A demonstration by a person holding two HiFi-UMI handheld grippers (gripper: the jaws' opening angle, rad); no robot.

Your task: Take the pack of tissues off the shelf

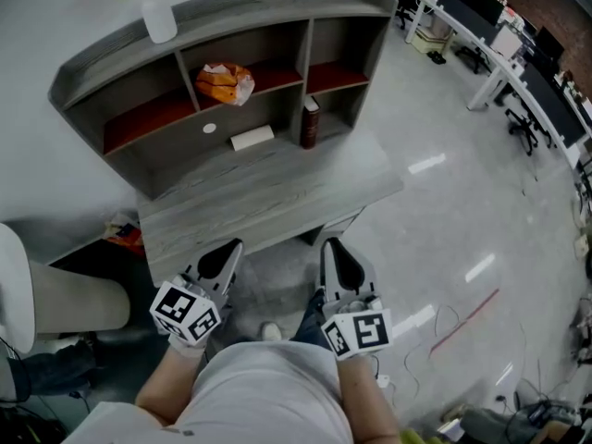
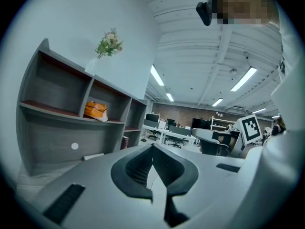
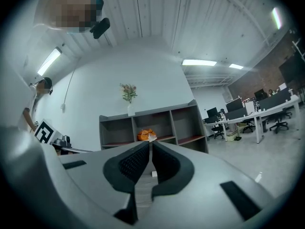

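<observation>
The pack of tissues [image 1: 225,83] is orange and white and lies on the upper middle board of the grey shelf unit [image 1: 277,12]. It also shows in the left gripper view [image 2: 95,110] and, just above the jaw tips, in the right gripper view [image 3: 146,134]. My left gripper [image 1: 231,248] and right gripper [image 1: 331,246] hang side by side below the desk's near edge, well short of the shelf. Both are shut with nothing between the jaws. Their tips meet in the left gripper [image 2: 152,147] and right gripper [image 3: 149,143] views.
The shelf stands on a grey desk [image 1: 268,202]. A flat white box [image 1: 252,138] and a dark upright book [image 1: 310,123] sit in the lower compartments. A white vase [image 1: 159,17] with a plant stands on top. A padded chair [image 1: 55,299] is at left, office desks [image 1: 499,35] far right.
</observation>
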